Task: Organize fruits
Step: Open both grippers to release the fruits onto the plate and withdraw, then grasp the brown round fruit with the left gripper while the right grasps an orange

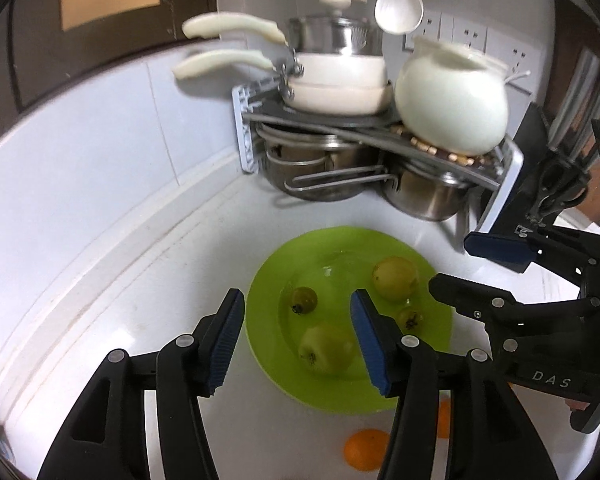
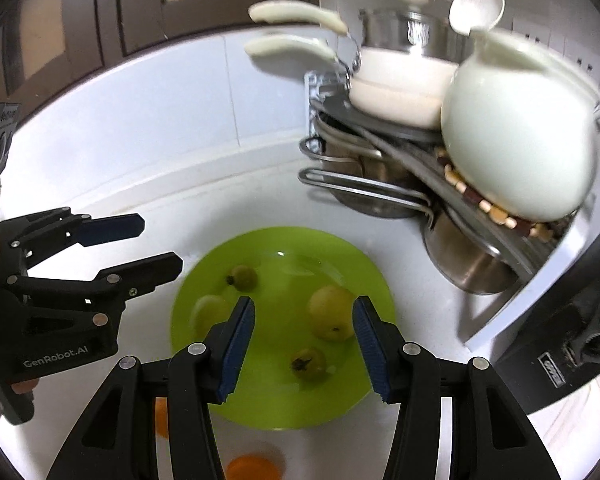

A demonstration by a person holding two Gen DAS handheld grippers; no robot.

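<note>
**4 green fruits on the plate, both grippers empty**

A green plate [image 1: 268,344] sits on the white counter [image 1: 140,280] and carries 4 yellow-green fruits. In the left wrist view, a large fruit [image 1: 395,278] lies at the far right, a small fruit [image 1: 304,300] at the far left, another large one [image 1: 326,347] toward the near rim, and a tiny one [image 1: 409,317] at the right, just beside the blue pad.

The left gripper [image 1: 298,342] hangs above the plate with its jaws spread and nothing between the pads. The right gripper [image 2: 304,348] hangs above the same plate, jaws likewise apart and empty.

2 oranges [image 1: 366,450] lie on the counter just off the plate's near edge, partly hidden behind the fingers.

In the corner, a rack [image 1: 496,196] holds steel pots [image 1: 424,196], cream pans [image 1: 336,80] and a white jar [image 1: 452,100]. A white spoon [image 1: 398,8] hangs above.
</note>
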